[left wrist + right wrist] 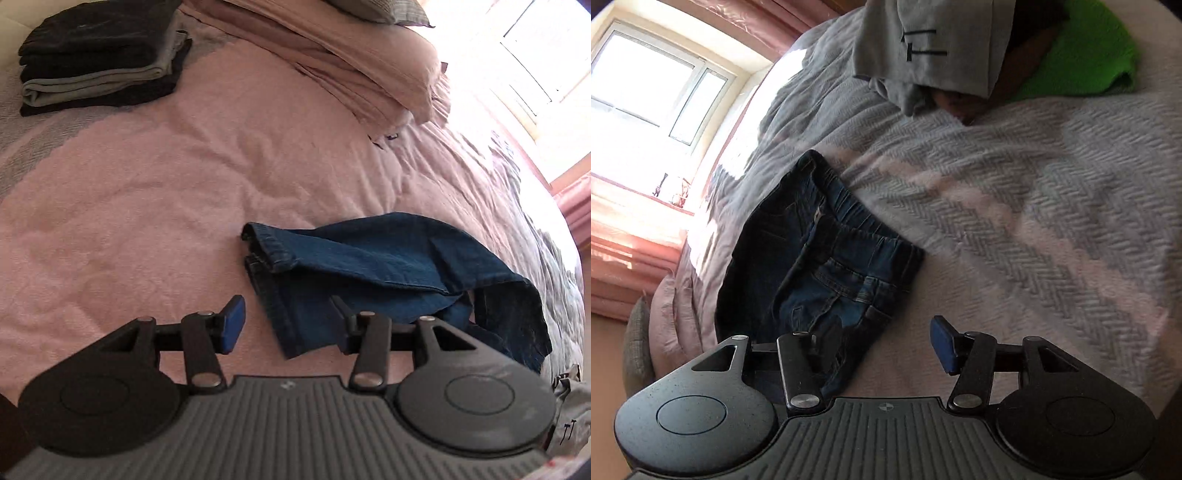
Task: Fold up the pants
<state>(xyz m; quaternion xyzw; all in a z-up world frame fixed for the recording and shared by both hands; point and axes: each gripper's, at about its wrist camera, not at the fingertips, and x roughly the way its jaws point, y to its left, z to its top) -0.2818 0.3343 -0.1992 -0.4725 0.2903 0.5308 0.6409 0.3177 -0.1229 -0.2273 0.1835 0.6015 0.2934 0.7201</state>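
Note:
Dark blue jeans (373, 266) lie crumpled on the pink bedspread (184, 192), leg hems toward the left. My left gripper (286, 323) hovers open just in front of the leg ends, its right finger over the denim, nothing held. In the right wrist view the waistband end of the jeans (820, 258) lies on the grey and pink herringbone blanket (1034, 192). My right gripper (886, 341) is open close above it; its left finger overlaps the denim, its blue-padded right finger is over the blanket.
A stack of folded dark and grey clothes (99, 55) sits at the far left. Pillows (369, 62) lie at the head of the bed. A grey garment (931, 48) and a green one (1082, 55) lie beyond the jeans. A bright window (653, 81) is at left.

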